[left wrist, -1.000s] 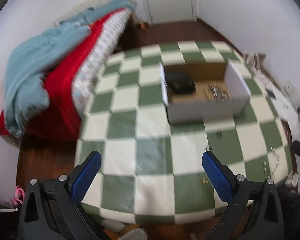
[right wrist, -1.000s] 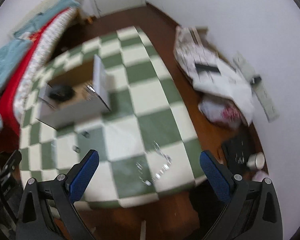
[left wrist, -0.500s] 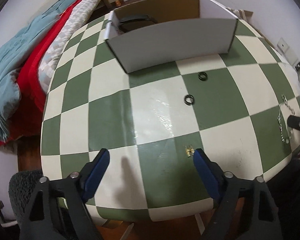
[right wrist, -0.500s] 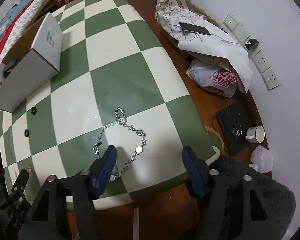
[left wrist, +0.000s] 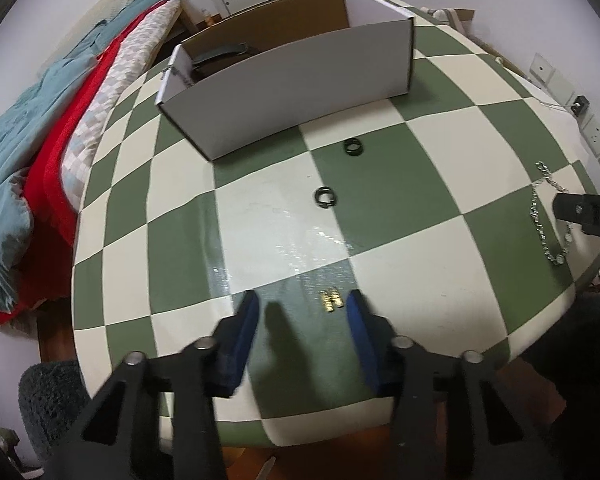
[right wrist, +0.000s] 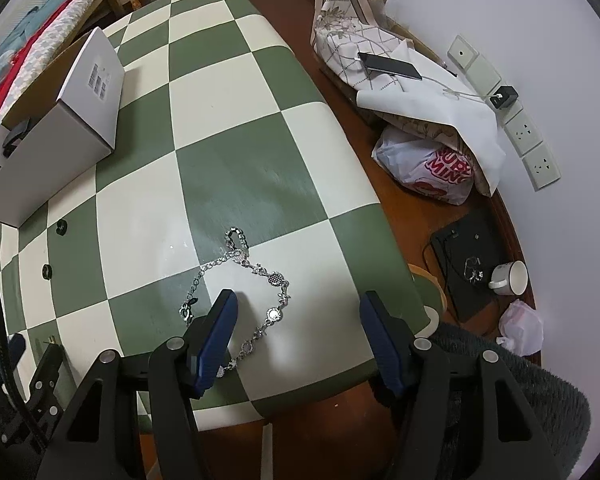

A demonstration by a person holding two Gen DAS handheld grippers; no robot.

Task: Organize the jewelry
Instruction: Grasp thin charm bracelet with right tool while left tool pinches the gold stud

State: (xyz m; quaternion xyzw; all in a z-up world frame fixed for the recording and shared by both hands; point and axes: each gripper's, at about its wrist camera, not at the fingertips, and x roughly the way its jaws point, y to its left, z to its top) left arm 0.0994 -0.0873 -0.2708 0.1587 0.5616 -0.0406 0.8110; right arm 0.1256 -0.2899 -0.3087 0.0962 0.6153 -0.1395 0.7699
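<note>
Probably earrings (left wrist: 331, 299) are tiny, light, slippery: left gripper (left wrist: 302, 308), open, must pinch low. Right gripper (right wrist: 296, 312), open, takes limp chain (right wrist: 240, 280) at mid-loop.

only readable bit is red lettering on the white plastic bag (right wrist: 432, 176) on the floor, looks like "ming". the barcode label (right wrist: 98, 79) on the white cardboard box (right wrist: 52, 148) is too small to read.

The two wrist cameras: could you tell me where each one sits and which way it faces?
Left wrist: on the left gripper, low over the table, facing the gold earrings and white box.
Right wrist: on the right gripper, angled down at the silver chain.
Shared: box, chain, two black rings.
</note>
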